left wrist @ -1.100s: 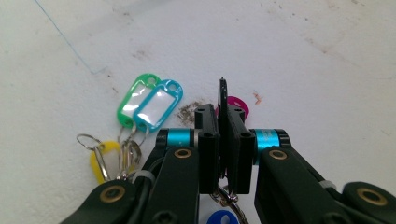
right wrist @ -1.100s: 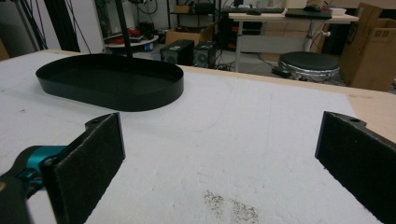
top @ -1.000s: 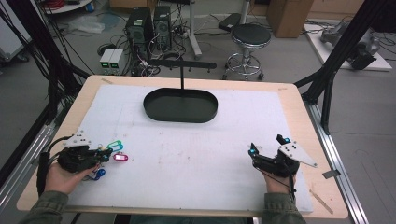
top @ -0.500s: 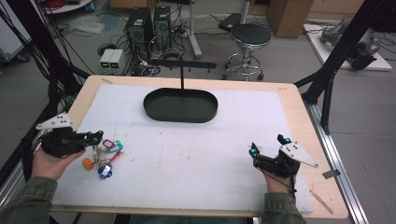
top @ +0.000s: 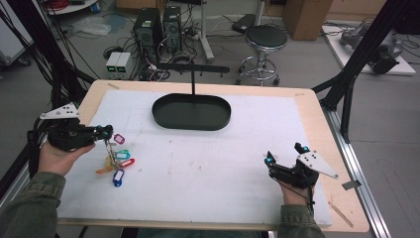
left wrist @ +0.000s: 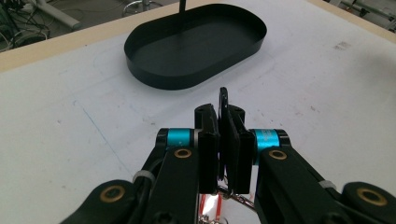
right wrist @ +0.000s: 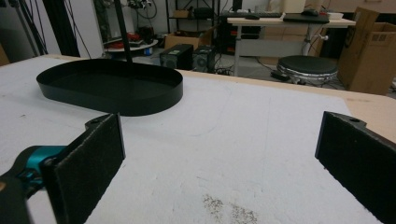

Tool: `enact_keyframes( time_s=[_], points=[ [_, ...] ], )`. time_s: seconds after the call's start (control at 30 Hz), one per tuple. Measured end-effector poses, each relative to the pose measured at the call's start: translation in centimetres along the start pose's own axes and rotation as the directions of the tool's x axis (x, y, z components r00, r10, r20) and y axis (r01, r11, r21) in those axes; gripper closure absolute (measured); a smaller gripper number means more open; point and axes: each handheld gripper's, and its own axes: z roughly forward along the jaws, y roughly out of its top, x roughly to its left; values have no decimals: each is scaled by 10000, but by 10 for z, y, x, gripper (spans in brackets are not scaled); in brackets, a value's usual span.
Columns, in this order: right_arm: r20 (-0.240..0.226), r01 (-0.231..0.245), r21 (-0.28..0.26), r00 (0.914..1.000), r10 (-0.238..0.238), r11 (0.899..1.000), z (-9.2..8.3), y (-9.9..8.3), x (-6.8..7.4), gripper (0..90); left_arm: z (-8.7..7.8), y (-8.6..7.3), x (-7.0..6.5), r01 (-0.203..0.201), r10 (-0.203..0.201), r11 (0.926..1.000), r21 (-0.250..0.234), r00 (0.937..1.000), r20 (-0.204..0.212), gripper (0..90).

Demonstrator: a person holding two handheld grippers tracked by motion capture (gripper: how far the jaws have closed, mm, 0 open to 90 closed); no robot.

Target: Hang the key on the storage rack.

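Left gripper pinches the bunch of key tags, which dangles below its fingers near the table's left edge. Open white mat ahead, with the black tray beyond. Right gripper, jaws spread wide, holds nothing.

Key bunch in left gripper

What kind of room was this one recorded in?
Probably a lab or workshop: desktop computer towers and loose cables on the floor behind the table, a metal stool, and cardboard boxes beside a desk.
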Motion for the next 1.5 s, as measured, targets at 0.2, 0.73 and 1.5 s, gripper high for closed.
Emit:
enact_keyframes(
  time_s=[0.2,0.73,1.5],
  points=[
    [21,56,-89,10000,-56,9999,0,0,-1,4,-3,12,1,21,-18,9995,-318,9999,105,844],
    [2,-64,-171,10000,64,9998,-1,1,-2,4,-2,57,-5,-309,303,9962,-820,9995,-80,845],
    [104,-208,-223,9997,210,9995,-1,1,-4,4,15,113,1,-479,452,9939,-992,9986,-285,844]
  ],
)
